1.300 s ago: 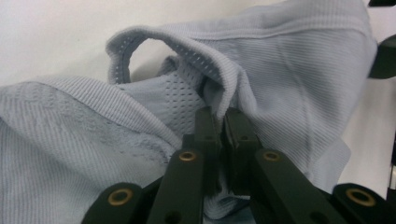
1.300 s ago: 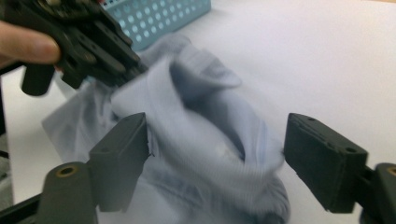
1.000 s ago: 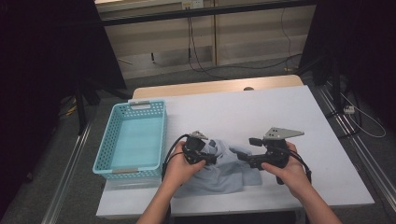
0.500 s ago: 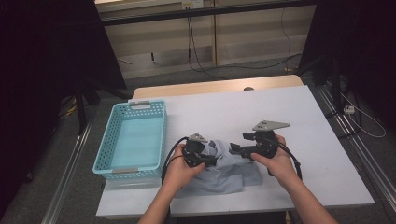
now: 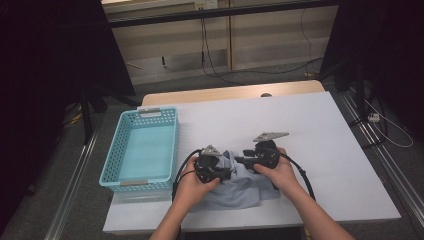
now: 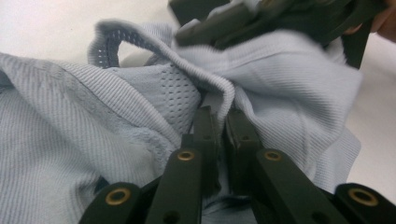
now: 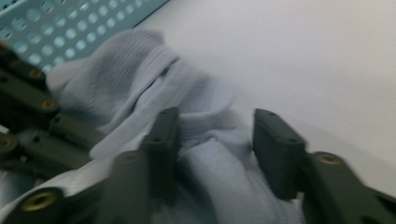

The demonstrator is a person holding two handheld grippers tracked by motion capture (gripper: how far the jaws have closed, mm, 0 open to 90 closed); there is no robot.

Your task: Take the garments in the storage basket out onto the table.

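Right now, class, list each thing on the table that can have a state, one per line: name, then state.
Pale blue garment: crumpled in a heap, not folded, beside the basket.
Turquoise basket: upright, nothing inside.
Left tool: shut on a ridge of the garment.
Right tool: jaws apart, a fold of garment between them, not yet pinched; they have just been closing.
Table: white top, bare beyond the garment.

A lab-like recording room: dark curtains (image 5: 60, 65), aluminium floor rails (image 5: 72, 192), trailing black cables (image 5: 212, 50), plain white table (image 5: 300, 125).

Right gripper (image 5: 246, 161) nearer garment (image 5: 235, 187), fingers narrower.
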